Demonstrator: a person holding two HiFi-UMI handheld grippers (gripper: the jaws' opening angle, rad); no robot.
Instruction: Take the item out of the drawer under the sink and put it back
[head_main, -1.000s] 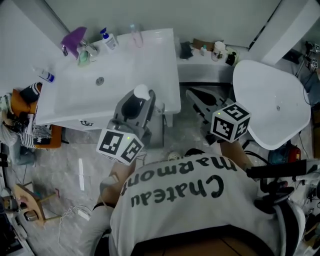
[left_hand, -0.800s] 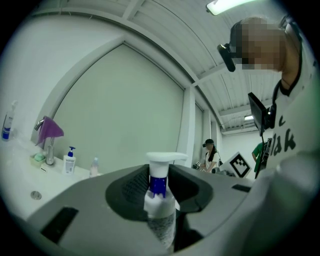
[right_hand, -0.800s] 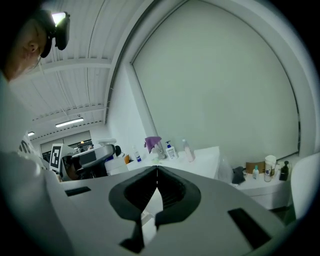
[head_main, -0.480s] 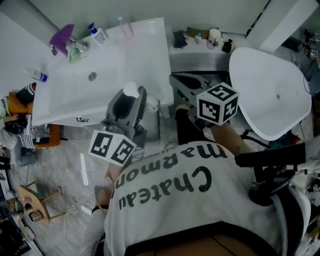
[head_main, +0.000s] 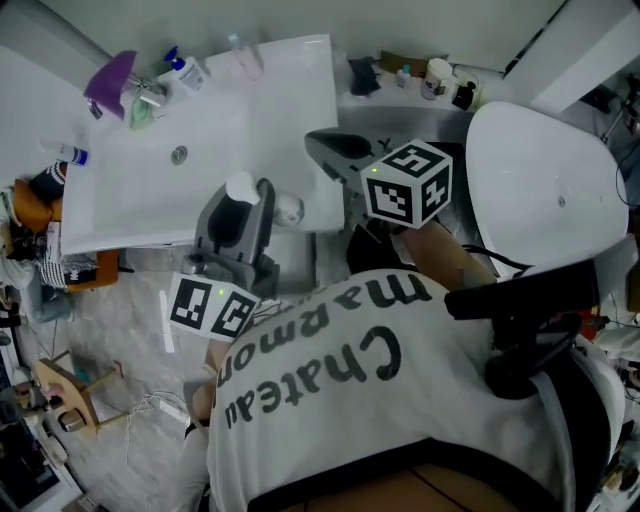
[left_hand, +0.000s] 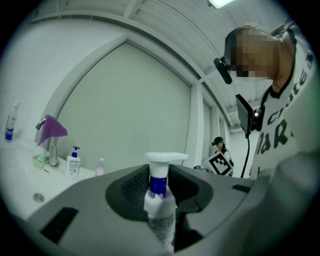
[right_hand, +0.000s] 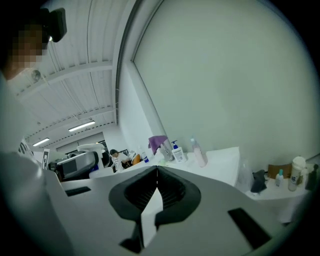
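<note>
holding the bottle above the sink, drawer out of sight

nearest the camera, the person's shirt (head_main: 330, 400) fills the lower part of the head view and covers whatever lies below the sink's front. just past it, the left gripper (head_main: 243, 200) pinches a pump bottle (left_hand: 160, 200) upright between its pads, with the white cap and blue neck standing above the jaws. in the head view the bottle hangs over the front edge of the sink (head_main: 150, 200). so the first half looks done: the item is out and in hand. what is left, as i judge it, is to bring the bottle down, set it in the drawer and let go, and perhaps push the drawer shut.

the right gripper (right_hand: 156, 175) is just beside it near the sink's right front corner. its jaws are pressed together at the tips and carry nothing.

farther off, a purple cloth (head_main: 110, 78) and a soap bottle (head_main: 185, 70) sit at the sink's back edge, well apart from both grippers.

the drawer shows in no view, so i cannot tell whether it stands open or what else it holds. both gripper views look level across the sink top toward the wall, not underneath. the bottle's lower body is sunk behind the left gripper's own housing, and its label is too blurred to read.
</note>
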